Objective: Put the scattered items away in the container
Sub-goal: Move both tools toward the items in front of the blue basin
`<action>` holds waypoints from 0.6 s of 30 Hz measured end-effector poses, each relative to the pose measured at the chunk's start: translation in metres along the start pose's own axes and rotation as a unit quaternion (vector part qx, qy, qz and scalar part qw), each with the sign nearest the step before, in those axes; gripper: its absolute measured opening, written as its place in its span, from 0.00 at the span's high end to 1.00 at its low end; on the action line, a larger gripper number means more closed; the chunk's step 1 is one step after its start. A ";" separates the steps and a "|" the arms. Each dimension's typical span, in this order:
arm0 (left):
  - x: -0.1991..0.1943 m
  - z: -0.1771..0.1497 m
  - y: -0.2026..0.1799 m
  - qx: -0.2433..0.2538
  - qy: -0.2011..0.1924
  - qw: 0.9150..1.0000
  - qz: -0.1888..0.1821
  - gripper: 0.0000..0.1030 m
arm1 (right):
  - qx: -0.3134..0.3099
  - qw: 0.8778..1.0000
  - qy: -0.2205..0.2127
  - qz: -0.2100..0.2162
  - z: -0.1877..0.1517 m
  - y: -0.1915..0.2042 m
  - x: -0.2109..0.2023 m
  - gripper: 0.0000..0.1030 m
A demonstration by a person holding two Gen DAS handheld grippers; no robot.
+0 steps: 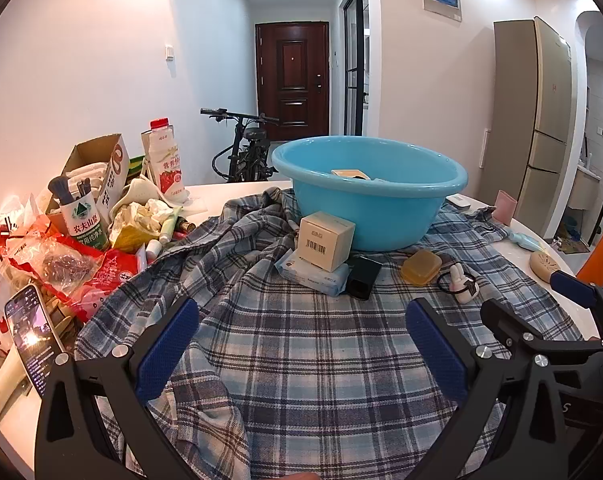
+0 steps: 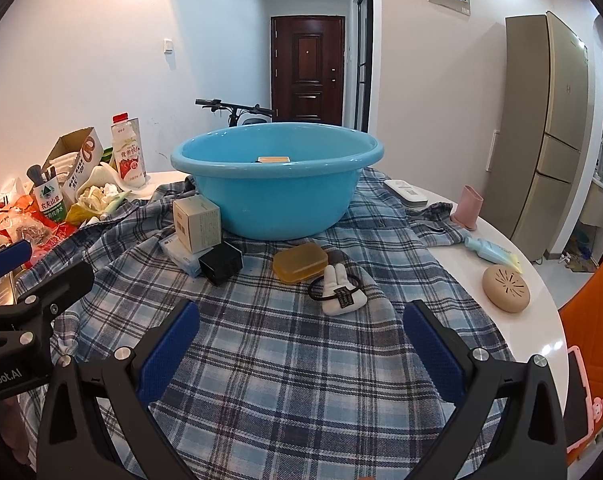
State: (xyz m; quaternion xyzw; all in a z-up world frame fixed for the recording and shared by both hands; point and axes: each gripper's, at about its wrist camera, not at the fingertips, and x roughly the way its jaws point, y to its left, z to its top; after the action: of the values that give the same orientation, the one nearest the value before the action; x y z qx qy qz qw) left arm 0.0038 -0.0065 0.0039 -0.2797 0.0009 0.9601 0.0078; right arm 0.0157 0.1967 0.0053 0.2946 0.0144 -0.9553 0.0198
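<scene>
A blue basin (image 1: 369,196) (image 2: 277,192) stands on a plaid cloth (image 1: 301,360) (image 2: 293,360) and holds a flat tan box (image 2: 273,159). In front of it lie a cream carton (image 1: 325,240) (image 2: 197,222) on a wipes pack (image 1: 313,276), a black box (image 1: 363,278) (image 2: 220,263), an amber soap case (image 1: 420,266) (image 2: 299,263) and a white bunny hair tie (image 1: 463,284) (image 2: 341,290). My left gripper (image 1: 301,344) is open and empty over the cloth. My right gripper (image 2: 301,348) is open and empty, just short of the bunny.
Clutter at left: milk bottle (image 1: 163,160), water bottle with brushes (image 1: 83,220), open carton (image 1: 97,164), red snack bags (image 1: 61,268), a phone (image 1: 33,336). At right: pink cup (image 2: 467,208), tube (image 2: 491,250), beige oval case (image 2: 505,288), white remote (image 2: 405,191). Table edge (image 2: 541,320) curves right.
</scene>
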 end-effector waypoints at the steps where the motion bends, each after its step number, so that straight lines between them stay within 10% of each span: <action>1: 0.000 0.000 0.000 0.000 0.000 1.000 0.000 0.00 | 0.000 1.000 0.000 -0.001 0.000 0.000 0.000 0.00; 18: 0.003 -0.001 0.004 0.002 0.002 1.000 0.005 0.00 | -0.001 1.000 -0.001 -0.003 0.000 0.000 -0.001 0.00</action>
State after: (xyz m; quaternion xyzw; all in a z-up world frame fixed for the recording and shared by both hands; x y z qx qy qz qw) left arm 0.0016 -0.0100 0.0013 -0.2817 0.0044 0.9595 0.0033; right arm 0.0167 0.1966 0.0060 0.2936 0.0162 -0.9557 0.0169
